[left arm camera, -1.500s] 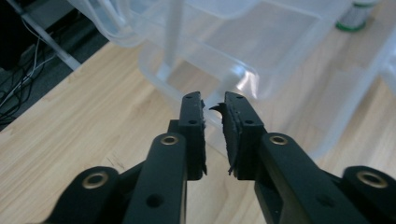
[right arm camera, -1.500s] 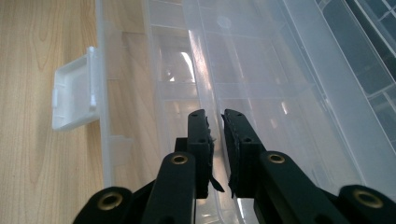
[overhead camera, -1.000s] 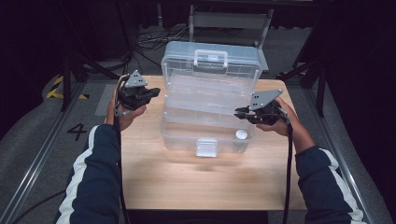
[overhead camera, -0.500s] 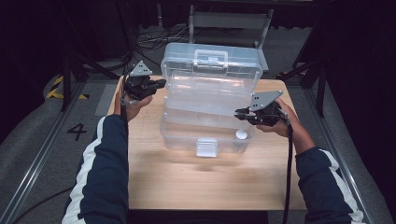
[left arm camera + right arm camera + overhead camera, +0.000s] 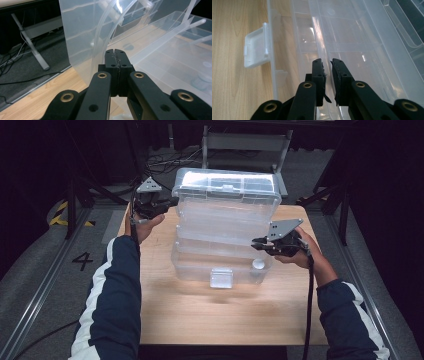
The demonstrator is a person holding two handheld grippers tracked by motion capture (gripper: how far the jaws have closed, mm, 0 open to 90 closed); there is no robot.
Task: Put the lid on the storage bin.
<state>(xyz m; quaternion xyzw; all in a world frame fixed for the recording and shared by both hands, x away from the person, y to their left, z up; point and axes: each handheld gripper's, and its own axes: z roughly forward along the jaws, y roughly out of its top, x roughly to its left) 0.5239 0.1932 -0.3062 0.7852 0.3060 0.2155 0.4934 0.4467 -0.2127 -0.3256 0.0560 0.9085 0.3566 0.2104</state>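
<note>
A clear plastic box [image 5: 220, 262] sits mid-worktop [image 5: 200, 320], its lid [image 5: 227, 202] raised toward the far edge. The high view shows the left gripper [image 5: 167, 206] at the lid's left side and the right gripper [image 5: 257, 243] at the box's right end, both forearms reaching in from the near edge. The left gripper view shows its jaws pressed together, nothing between, just beside the lid's curved edge [image 5: 100, 50]. The right gripper view shows its jaws nearly together over the box rim [image 5: 322, 42], with a white latch [image 5: 257, 48] hanging off the front wall; whether they pinch the rim I cannot tell.

A pale wooden table [image 5: 210, 315] stands on grey carpeted floor [image 5: 45, 285] marked with a dark numeral 4 [image 5: 82, 261] and yellow-black tape [image 5: 62, 212]; metal rails [image 5: 35, 305] flank it. Beyond, cables [image 5: 160, 162] and a grey metal frame [image 5: 245, 142] lie in a dark, unlit room.
</note>
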